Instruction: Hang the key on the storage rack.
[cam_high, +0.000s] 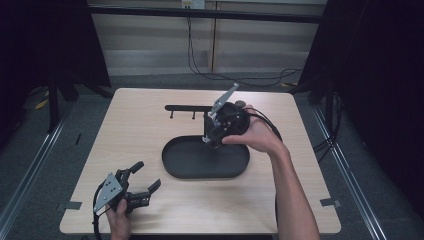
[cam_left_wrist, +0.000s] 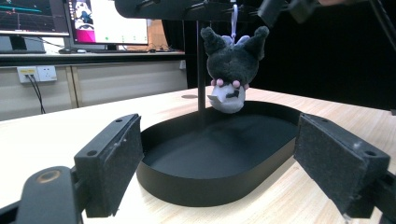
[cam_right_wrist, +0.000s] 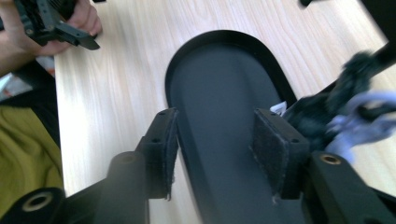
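A dark plush toy with a white face and pink beads hangs upside down by a lilac strap from a black stand, just above the far rim of a black oval tray. My right gripper hovers over the tray's back edge by the stand. In the right gripper view its jaws stand partly apart over the tray with nothing between them, the blurred plush just outside the right-hand jaw. My left gripper rests open near the table's front left, its jaws pointing at the tray.
The light wooden table has bare room left of the tray. The stand's bar carries small hooks. Cables lie on the floor behind the table. The hand with the left gripper is at the top left of the right gripper view.
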